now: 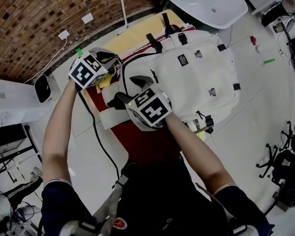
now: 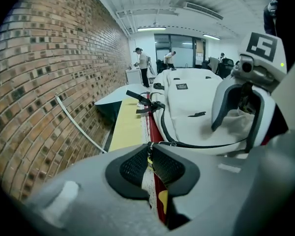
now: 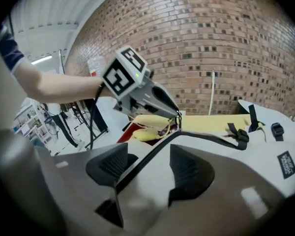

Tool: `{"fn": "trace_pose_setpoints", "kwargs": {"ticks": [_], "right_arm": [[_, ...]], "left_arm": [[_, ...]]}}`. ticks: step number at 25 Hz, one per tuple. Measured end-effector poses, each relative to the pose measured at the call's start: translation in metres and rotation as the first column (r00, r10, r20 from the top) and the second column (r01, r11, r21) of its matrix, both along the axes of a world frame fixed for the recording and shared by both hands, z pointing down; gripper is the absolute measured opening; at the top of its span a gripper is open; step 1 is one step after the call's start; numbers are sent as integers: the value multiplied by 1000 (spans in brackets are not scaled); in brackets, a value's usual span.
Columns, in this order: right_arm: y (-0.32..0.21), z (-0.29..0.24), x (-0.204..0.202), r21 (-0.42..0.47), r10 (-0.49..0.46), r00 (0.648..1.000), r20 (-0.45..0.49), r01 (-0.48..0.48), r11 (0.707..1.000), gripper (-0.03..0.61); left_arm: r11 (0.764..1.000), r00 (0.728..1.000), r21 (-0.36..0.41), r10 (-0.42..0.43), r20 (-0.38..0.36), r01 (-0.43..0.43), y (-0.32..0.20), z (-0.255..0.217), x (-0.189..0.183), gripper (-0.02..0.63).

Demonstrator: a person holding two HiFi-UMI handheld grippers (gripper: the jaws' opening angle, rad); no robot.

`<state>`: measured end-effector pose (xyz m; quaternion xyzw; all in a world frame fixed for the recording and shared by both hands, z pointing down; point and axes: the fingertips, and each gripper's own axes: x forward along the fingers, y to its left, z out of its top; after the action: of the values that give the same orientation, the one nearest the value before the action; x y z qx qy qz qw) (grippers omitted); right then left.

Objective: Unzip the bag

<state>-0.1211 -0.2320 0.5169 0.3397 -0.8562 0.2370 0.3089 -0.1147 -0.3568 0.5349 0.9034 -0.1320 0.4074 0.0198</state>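
Head view: white bag [image 1: 196,77] lies beneath right gripper [image 1: 130,90], jaws parted; left gripper [image 1: 115,72] pinches its zipper pull [image 2: 149,152].

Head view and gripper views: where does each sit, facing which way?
Head view: on the person's head, steeply down at the white bag; left forearm, right forearm, left gripper, right gripper show.
Left gripper view: on the left gripper, along its shut jaws and the bag, brick wall left; right gripper ahead.
Right gripper view: on the right gripper, across its open jaws toward the brick wall; left gripper, left forearm show.
Shared: each gripper view sees the other gripper.
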Motion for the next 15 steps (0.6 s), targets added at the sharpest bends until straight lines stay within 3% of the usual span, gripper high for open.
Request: {"fn": "trace_pose_setpoints", "kwargs": {"ticks": [4,6,9,15], "right_arm": [[2,36,-12,-16,-121,989,-89,120,993,119],[6,37,-17,10,-178,977,-118,181,983,78],[7,36,-15,3,-203,974,-101,204,979,34],[15,33,-17,-12,-227,972,-55,226,974,21]], "left_arm": [[998,999,53,42,29,-43,-4,6,-2,31],[994,996,73,78,53,-82,-7,10,-1,31],[988,989,65,135,61,-139,-12,17,11,31],[958,960,67,275,51,-278,-24,27,48,32]]}}
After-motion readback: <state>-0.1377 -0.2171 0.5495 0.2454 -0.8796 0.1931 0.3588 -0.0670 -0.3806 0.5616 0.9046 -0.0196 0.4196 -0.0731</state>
